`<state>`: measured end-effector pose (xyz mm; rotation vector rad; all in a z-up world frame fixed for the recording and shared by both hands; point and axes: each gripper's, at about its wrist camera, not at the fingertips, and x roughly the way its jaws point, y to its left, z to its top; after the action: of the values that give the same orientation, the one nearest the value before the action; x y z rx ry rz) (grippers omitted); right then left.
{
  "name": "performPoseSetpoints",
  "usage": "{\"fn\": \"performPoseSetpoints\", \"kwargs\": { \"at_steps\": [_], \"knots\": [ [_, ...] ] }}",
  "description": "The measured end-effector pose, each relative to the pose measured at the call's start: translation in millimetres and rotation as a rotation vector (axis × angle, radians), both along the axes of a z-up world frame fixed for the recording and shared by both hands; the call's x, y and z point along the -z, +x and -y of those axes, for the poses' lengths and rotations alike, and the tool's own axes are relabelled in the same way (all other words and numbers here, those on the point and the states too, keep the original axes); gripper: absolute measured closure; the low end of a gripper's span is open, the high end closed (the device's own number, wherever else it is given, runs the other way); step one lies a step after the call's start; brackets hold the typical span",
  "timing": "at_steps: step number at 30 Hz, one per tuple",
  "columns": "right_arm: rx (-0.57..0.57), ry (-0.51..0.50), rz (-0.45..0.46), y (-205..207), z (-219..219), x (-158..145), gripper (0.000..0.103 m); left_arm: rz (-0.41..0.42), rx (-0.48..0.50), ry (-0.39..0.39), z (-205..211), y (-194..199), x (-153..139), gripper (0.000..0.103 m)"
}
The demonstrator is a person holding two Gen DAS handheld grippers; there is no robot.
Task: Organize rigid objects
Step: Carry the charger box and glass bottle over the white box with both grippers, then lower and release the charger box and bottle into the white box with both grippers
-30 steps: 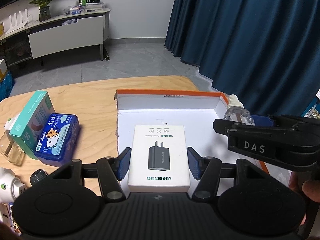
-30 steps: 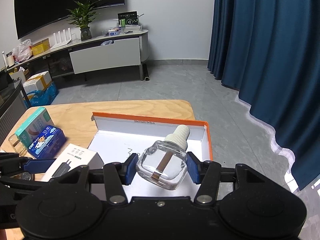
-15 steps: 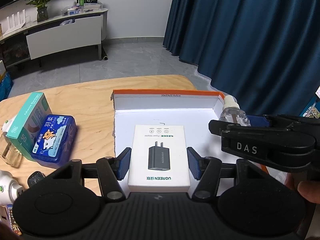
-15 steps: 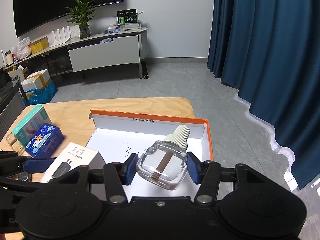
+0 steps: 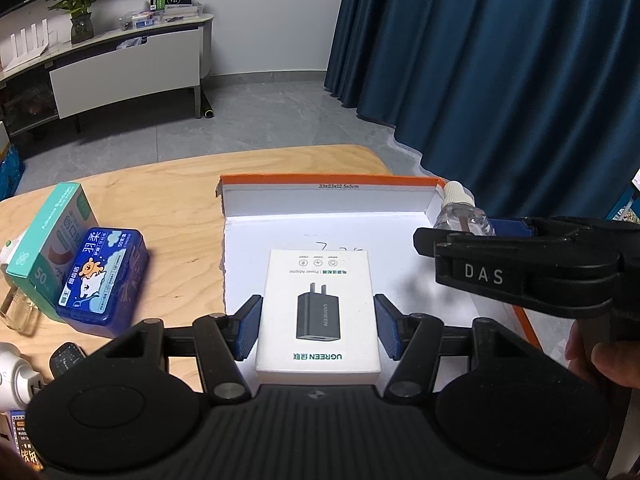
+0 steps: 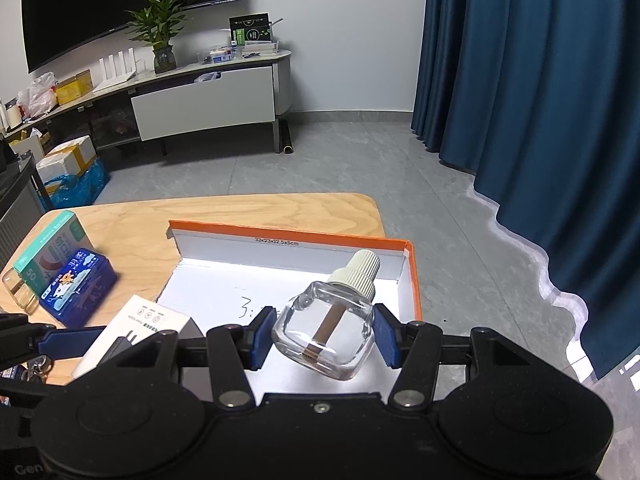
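- Grippers first: the left gripper [image 5: 318, 330] has its blue pads pressed on the two long sides of a white charger box [image 5: 318, 312], holding it over the near part of the tray.
- The right gripper [image 6: 318, 336] is clamped on a clear glass bottle [image 6: 326, 330], whose ribbed cream cap tilts toward 1 o'clock.
- In the left wrist view, the right gripper sits at 3 o'clock of the charger box, with fingers of a hand [image 5: 608, 364] on its handle.
- Beneath both held things lies the orange-edged tray [image 6: 414, 280], white inside, with handwriting on its floor.
- At 9 o'clock of the tray, on the wooden table [image 5: 172, 196], a blue tin [image 5: 102, 280] lies touching a teal carton [image 5: 46, 244].
- Farther off, at 10 o'clock, a white cabinet [image 6: 204, 106] carries a potted plant [image 6: 160, 38].
- At 2 o'clock hang blue curtains [image 6: 532, 80].
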<state>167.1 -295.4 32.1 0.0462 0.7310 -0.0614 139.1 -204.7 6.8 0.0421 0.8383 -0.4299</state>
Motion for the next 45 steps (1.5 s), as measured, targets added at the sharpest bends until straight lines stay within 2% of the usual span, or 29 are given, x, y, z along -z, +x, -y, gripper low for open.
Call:
{"fn": "performPoseSetpoints", "kwargs": {
  "at_steps": [30, 38, 41, 43, 45],
  "knots": [
    [-0.003, -0.016, -0.029, 11.1, -2.6, 8.1, 0.039, 0.002, 0.024, 0.009, 13.7, 4.6, 2.2, 0.044],
    [-0.003, -0.019, -0.043, 20.1, -3.4, 12.7, 0.039, -0.020, 0.049, -0.035, 24.4, 14.5, 14.5, 0.043],
    [0.003, -0.026, -0.048, 24.0, -2.7, 15.6, 0.039, -0.036, 0.045, -0.062, 26.4, 18.2, 17.5, 0.039],
    [0.012, -0.043, -0.039, 23.5, -3.2, 14.2, 0.038, -0.041, 0.033, -0.074, 25.7, 17.1, 16.6, 0.028],
    [0.011, -0.034, -0.025, 20.0, -2.2, 10.3, 0.036, -0.033, 0.035, -0.071, 24.4, 12.8, 13.9, 0.021]
  ]
}}
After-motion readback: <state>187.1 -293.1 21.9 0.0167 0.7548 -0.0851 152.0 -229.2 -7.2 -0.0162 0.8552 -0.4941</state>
